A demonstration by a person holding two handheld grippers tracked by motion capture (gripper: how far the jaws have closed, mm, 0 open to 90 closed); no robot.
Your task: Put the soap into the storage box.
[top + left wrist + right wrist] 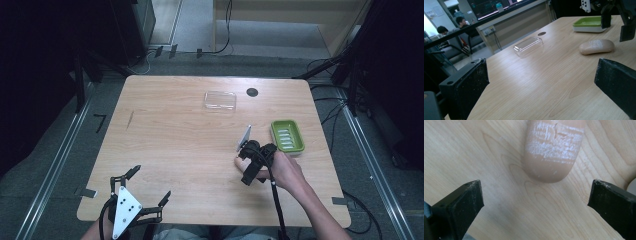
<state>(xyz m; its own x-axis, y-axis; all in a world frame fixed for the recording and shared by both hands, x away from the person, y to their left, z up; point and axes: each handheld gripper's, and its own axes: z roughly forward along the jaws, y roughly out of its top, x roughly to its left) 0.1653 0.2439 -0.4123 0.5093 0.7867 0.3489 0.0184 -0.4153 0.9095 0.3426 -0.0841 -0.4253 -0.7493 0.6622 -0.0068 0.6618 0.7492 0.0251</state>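
Soap [552, 150]: one tan bar, oblong, whitish scuffing on its upper face. Lies flat on the table [175, 140], just left of the dish [287, 135] and apart from it. In the left gripper view the soap [597, 46] sits in front of the dish [589, 24], a strip of bare wood between them.

Right gripper [245, 166]: held in the person's right hand [285, 170], poised over the soap, close beside the dish. Jaws spread wide, one on each side of the bar's near end in the right gripper view; neither touches it. Nothing held.

Left gripper [149, 194]: at the near left edge of the table, well apart from the dish. Jaws spread wide, nothing between them. Grey three-cornered plate on top.

Dish: green, rectangular, ribbed floor, white base. Stands upright near the right edge of the table. Nothing in it.

Lid [220, 100]: clear plastic, rectangular, lying on the table beyond and to the left of the dish, well apart from it.

Table: light wood grain, with a round dark port [252, 92] beyond the dish, just right of the lid.
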